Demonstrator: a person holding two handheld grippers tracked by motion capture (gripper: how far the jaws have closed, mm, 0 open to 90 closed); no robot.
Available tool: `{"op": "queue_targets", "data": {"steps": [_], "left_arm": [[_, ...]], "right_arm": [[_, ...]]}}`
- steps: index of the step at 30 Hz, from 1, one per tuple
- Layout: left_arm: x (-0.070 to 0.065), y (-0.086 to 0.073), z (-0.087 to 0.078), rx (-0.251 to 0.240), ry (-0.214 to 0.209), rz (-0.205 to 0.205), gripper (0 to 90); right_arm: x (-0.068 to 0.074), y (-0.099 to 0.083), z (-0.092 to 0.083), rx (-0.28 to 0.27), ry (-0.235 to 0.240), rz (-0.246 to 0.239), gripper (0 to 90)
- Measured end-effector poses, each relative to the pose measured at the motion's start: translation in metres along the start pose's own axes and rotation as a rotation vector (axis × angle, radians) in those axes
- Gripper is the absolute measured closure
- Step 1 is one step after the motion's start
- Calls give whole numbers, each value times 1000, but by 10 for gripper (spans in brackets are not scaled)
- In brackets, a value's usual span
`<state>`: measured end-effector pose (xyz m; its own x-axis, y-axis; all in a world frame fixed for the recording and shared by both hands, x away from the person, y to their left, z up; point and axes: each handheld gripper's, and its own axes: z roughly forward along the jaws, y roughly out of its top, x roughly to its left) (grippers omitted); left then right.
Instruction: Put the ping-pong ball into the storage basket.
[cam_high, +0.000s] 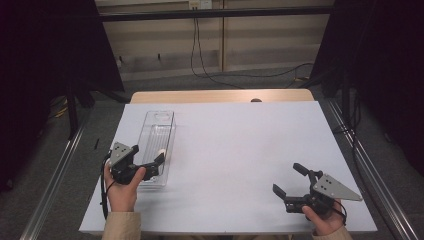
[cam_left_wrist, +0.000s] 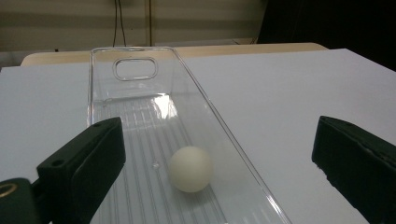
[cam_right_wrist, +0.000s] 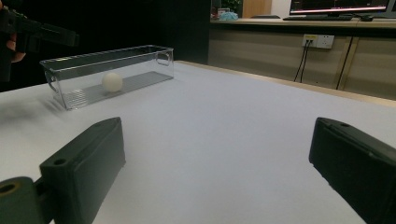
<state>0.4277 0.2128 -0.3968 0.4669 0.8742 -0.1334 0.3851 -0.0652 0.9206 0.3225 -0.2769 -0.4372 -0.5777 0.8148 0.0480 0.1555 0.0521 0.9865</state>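
Left claw (cam_high: 148, 156), spread apart, hovers over the clear bin (cam_high: 159, 131) holding 1 white ball (cam_left_wrist: 190, 168); right claw (cam_high: 290, 179) gapes over the desk (cam_high: 240, 145).

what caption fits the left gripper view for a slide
Open left gripper poised over a white ball lying inside a clear plastic bin.

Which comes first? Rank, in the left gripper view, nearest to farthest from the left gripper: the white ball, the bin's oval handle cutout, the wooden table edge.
1. The small white ball: inside the clear plastic bin, just ahead of the open jaws.
2. The oval handle cutout: in the bin's far end wall.
3. The light wooden table edge: beyond the bin.
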Motion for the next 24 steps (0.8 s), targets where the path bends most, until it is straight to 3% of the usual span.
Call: {"op": "queue_targets", "data": {"steps": [7,24], "left_arm": [[-2,-3,-3,-8,-2,18,32],[2,-10,-22,-58,-31,13,32]], "right_arm": [[0,0,0,-2,-2,1,30],[0,0,0,-7,1,-6,30]]}}
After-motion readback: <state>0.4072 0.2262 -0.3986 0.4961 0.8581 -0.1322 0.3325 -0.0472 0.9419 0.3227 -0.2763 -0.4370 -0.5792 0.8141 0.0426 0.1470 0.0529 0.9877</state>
